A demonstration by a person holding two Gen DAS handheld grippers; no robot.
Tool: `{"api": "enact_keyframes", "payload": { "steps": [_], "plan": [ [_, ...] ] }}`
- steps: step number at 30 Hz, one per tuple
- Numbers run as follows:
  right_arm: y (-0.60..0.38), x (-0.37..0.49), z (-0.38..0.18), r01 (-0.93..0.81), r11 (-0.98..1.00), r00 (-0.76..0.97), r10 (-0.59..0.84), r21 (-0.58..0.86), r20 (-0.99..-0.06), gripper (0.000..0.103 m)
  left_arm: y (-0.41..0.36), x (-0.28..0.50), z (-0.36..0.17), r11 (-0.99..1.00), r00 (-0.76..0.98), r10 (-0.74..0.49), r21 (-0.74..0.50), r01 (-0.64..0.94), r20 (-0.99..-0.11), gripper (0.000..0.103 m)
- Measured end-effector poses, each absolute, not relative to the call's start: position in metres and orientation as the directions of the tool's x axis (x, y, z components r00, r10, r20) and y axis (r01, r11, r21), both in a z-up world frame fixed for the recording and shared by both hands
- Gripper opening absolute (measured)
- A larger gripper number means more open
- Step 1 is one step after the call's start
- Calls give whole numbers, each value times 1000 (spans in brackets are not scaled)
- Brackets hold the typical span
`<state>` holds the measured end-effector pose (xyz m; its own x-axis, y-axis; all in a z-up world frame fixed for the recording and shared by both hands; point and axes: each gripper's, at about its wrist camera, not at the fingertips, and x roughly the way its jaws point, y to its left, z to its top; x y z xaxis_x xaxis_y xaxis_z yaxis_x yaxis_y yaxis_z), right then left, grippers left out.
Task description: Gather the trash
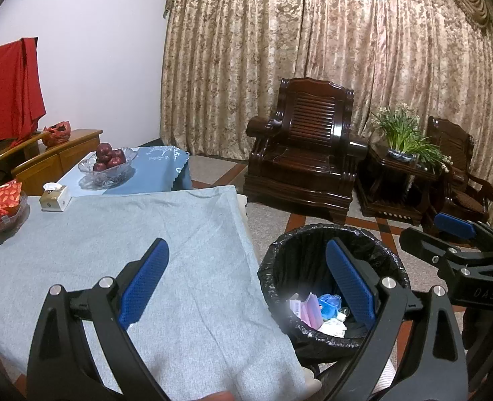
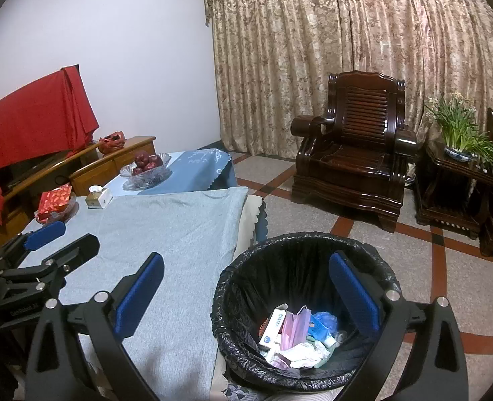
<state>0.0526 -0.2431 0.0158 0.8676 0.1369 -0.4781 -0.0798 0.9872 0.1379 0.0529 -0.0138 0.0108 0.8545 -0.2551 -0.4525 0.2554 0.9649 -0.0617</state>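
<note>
A round bin with a black liner (image 1: 333, 234) (image 2: 299, 239) stands on the floor beside the table's right edge. Several pieces of trash (image 1: 316, 310) (image 2: 296, 334) lie in its bottom: a white box, pink paper, blue wrappers, crumpled tissue. My left gripper (image 1: 246, 277) is open and empty, over the table's right edge next to the bin. My right gripper (image 2: 246, 290) is open and empty, over the bin's left rim. Each gripper shows in the other's view, the right one (image 1: 447, 234) and the left one (image 2: 62, 237).
The table has a grey-blue cloth (image 1: 129, 234) (image 2: 166, 234). At its far end sit a red packet in a dish (image 1: 4, 204), a tissue box (image 1: 55, 197) and a glass bowl of apples (image 1: 107, 163). A dark wooden armchair (image 1: 306, 153), a side table with a plant (image 1: 403, 153) and curtains stand beyond.
</note>
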Motion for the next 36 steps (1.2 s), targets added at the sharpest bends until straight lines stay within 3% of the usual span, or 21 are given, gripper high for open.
{"api": "enact_keyframes", "payload": {
  "steps": [36],
  "plan": [
    [-240, 53, 14, -81, 988, 865, 137, 134, -484, 97, -13, 53, 13, 965, 853, -255, -62, 256, -454, 92]
  ]
}}
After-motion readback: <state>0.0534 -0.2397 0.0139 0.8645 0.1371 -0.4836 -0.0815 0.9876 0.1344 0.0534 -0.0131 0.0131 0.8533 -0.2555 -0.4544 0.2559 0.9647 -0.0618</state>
